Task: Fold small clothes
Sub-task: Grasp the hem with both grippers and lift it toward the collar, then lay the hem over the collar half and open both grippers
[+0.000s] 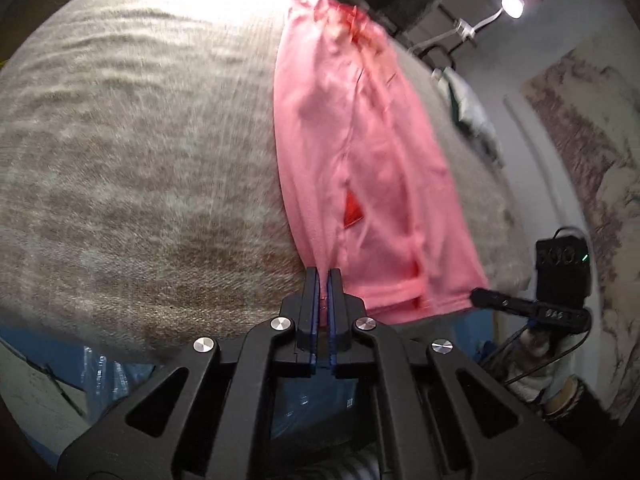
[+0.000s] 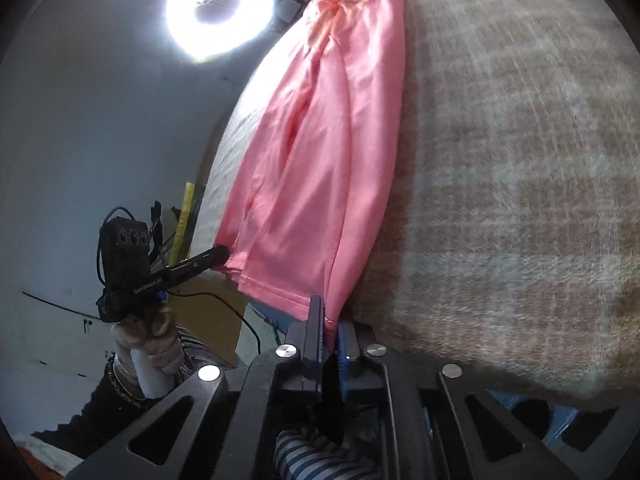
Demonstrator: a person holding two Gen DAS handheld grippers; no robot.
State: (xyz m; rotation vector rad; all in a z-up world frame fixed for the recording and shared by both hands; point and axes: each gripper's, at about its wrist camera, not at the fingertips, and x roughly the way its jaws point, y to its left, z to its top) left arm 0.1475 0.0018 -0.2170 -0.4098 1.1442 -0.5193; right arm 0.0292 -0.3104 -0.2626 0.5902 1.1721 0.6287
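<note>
1. Lying lengthwise on the grey woven surface (image 1: 140,152), a pink garment (image 1: 360,152) is seen stretched out, its hem at the near edge.
2. One hem corner is pinched between the closed jaws of the left gripper (image 1: 323,276).
3. The opposite hem corner is clamped by the right gripper (image 2: 329,312), jaws narrow on the cloth.
4. A ring light (image 2: 220,12) is seen beyond.

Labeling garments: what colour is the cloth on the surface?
Pink garment, clearest in the right wrist view.
</note>
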